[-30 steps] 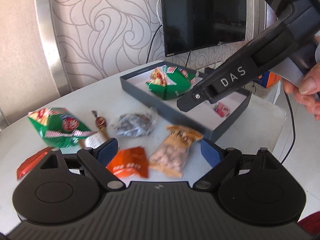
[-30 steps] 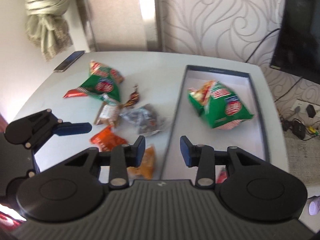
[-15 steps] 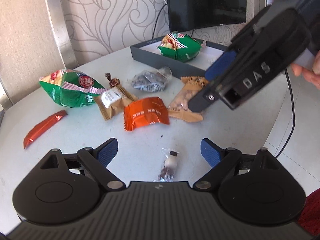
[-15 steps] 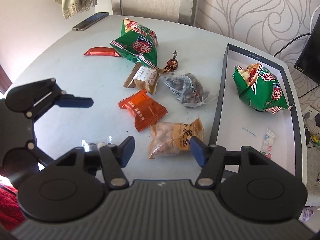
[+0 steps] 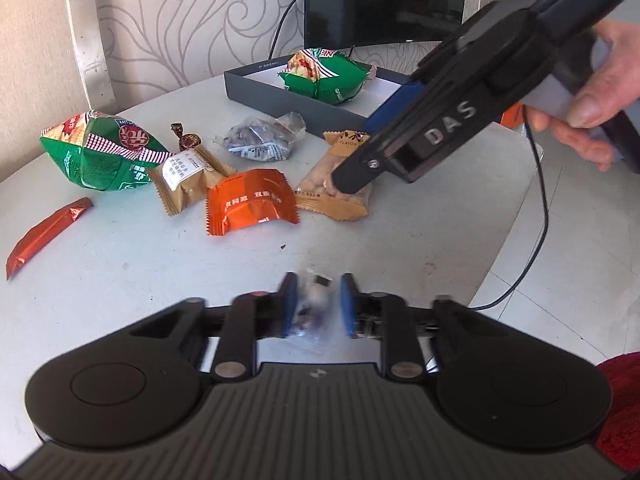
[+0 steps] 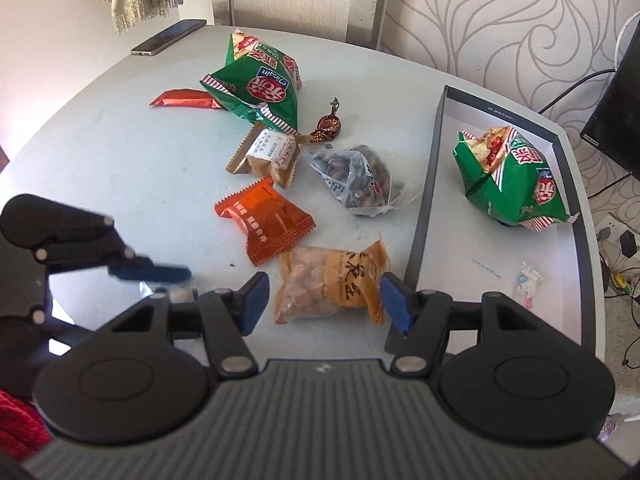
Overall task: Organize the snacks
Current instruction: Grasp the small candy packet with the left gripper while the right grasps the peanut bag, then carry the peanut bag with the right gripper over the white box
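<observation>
Down at the near edge of the white table (image 5: 120, 280), the small clear-wrapped candy (image 5: 314, 308) is sitting between the blue pads (image 5: 289, 304) of the left gripper (image 5: 316, 306), whose jaws have just been closing and are now pinching in on it; the frame is blurring there. Farther out, the tan peanut packet (image 6: 330, 284) is lying flat between the fingers of the right gripper (image 6: 326, 300), whose jaws are standing wide, not touching it, one fingertip at each end of the packet. A person's hand (image 5: 592, 92) is gripping that tool's handle. Just beyond the peanuts, an orange packet (image 6: 264, 220) is lying, with a brown biscuit packet (image 6: 268, 156) and a clear bag of dark seeds (image 6: 356, 180) behind it. A foil-wrapped chocolate (image 6: 328, 124) is sitting near the biscuit. A green chip bag (image 6: 256, 84) is resting farther back, partly overlapping a red foil stick (image 6: 180, 100). To the right, the dark shallow box (image 6: 428, 184) is holding a second green chip bag (image 6: 516, 180) and one small pale candy (image 6: 528, 280). A phone (image 6: 168, 36) is lying at the far table edge.
</observation>
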Demonstrator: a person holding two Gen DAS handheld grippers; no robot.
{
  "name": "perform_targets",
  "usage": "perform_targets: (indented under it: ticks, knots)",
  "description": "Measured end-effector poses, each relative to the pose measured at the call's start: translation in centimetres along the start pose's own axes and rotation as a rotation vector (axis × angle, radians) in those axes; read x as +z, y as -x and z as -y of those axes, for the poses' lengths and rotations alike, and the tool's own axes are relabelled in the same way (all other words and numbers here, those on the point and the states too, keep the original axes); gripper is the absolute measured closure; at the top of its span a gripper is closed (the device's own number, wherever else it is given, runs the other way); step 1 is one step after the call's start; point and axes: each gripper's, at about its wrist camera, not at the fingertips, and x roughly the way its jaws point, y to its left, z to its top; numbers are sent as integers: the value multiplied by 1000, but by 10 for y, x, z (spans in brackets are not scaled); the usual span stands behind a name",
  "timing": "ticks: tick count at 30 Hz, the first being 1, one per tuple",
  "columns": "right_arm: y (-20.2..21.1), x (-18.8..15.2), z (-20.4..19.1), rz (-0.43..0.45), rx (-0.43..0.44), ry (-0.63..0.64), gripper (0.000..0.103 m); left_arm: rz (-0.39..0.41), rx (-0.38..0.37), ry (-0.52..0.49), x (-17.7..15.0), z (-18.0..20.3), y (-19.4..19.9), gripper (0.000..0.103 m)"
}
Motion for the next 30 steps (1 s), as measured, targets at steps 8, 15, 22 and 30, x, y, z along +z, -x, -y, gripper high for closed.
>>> perform_targets:
  ticks: [8,15,22,30]
  knots:
    - [-27,2,-17,-23,-30,123,14,2,74,77,-1,-21,2,83]
    - [-32,-5,-19,-35,-59,204,13,13,91,80,-3,-24,3,82]
    - [-27,1,4,-10,-54,52,45,10,98,109,-1,-27,1,82]
    - [-8,-1,-4,19,-29,32,48,-5,151,161,8,-39,-6,83]
